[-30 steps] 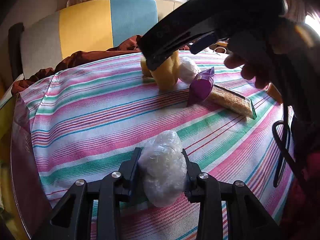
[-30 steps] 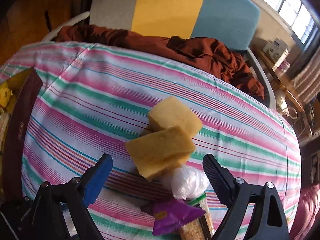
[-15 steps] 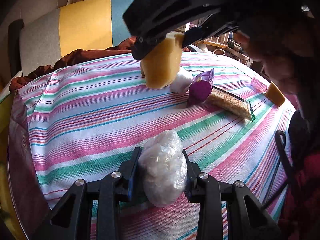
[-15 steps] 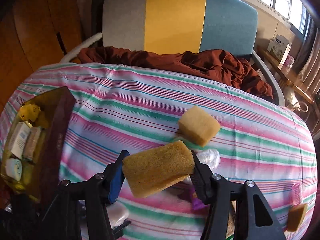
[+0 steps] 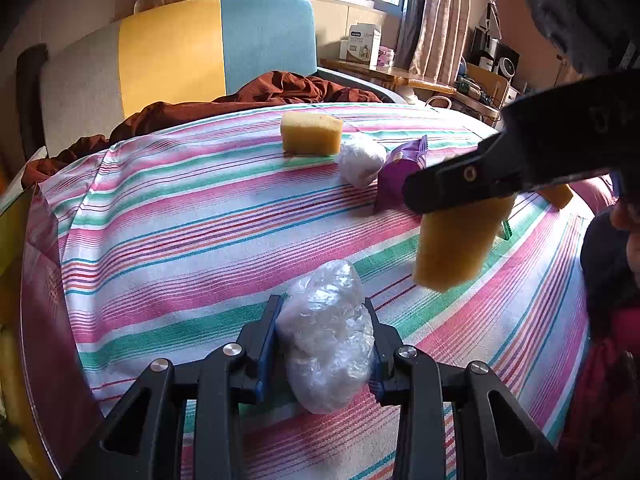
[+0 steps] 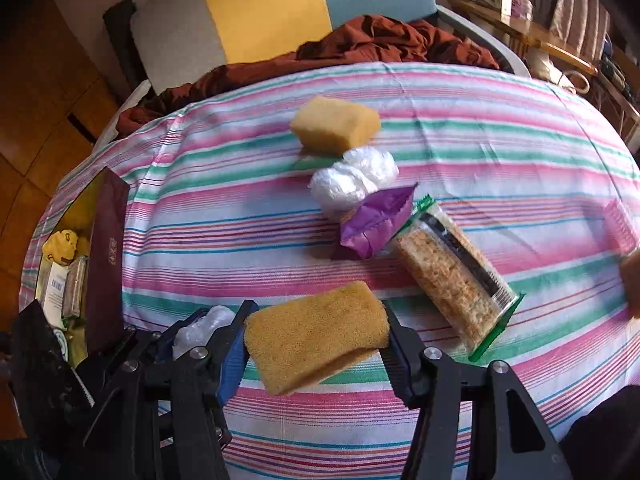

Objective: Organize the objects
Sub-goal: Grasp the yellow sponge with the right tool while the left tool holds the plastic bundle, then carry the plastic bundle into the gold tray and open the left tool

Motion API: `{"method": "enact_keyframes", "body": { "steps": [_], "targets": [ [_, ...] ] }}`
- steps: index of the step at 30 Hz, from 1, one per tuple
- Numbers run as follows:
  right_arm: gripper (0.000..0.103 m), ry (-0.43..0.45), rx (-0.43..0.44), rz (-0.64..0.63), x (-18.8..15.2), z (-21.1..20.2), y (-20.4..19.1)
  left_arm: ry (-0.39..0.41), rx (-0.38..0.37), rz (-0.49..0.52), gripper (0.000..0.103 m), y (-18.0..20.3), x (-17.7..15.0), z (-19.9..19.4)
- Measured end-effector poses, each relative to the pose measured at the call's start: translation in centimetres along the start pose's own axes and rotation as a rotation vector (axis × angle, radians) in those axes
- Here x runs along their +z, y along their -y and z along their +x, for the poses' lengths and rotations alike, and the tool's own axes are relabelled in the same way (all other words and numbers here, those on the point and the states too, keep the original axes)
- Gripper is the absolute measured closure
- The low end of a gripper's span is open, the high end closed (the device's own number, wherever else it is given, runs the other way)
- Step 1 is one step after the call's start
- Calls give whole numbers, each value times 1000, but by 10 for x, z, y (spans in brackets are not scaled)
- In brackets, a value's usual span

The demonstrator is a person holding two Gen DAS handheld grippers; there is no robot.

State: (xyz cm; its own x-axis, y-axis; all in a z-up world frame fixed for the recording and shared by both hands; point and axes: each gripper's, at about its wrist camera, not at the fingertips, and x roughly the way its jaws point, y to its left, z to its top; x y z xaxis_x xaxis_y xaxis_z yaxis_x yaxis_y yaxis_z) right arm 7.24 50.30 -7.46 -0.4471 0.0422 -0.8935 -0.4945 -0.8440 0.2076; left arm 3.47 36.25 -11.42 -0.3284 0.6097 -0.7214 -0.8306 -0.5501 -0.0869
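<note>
My left gripper (image 5: 322, 320) is shut on a clear plastic-wrapped bundle (image 5: 326, 336), held low over the striped tablecloth (image 5: 180, 216). My right gripper (image 6: 316, 332) is shut on a yellow sponge (image 6: 316, 340) and holds it above the cloth; the sponge also shows in the left wrist view (image 5: 460, 248), at the right. On the table lie a second yellow sponge (image 6: 335, 126), a white plastic bundle (image 6: 354, 180), a purple packet (image 6: 376, 222) and a cracker pack (image 6: 452, 272). The left gripper and its bundle (image 6: 202, 326) show at the lower left of the right wrist view.
A dark red box (image 6: 106, 264) with small packets in it stands at the table's left edge. A colour-block sofa (image 5: 172, 48) with brown cloth (image 6: 380, 40) is behind the table. Another sponge piece (image 5: 558, 196) and a pink item (image 6: 618, 220) lie at the far right.
My right gripper closed on the yellow sponge, lifted it off the pile and carried it back toward the near side, beside my left gripper. The left gripper kept its bundle.
</note>
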Motion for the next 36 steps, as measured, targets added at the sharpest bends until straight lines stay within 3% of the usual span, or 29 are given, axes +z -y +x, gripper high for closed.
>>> {"method": "enact_keyframes", "body": {
  "steps": [11, 24, 26, 30, 36],
  "targets": [
    [46, 13, -52, -16, 4, 5, 0, -1, 6, 7, 66, 3, 1, 1],
    [46, 13, -49, -17, 5, 8, 3, -34, 35, 45, 68, 7, 1, -8],
    [46, 12, -47, -17, 6, 8, 3, -52, 16, 12, 68, 4, 1, -17],
    [46, 12, -51, -23, 5, 7, 2, -1, 0, -27, 68, -7, 8, -54],
    [46, 14, -61, -35, 4, 7, -1, 56, 61, -191, 68, -75, 28, -103]
  ]
}}
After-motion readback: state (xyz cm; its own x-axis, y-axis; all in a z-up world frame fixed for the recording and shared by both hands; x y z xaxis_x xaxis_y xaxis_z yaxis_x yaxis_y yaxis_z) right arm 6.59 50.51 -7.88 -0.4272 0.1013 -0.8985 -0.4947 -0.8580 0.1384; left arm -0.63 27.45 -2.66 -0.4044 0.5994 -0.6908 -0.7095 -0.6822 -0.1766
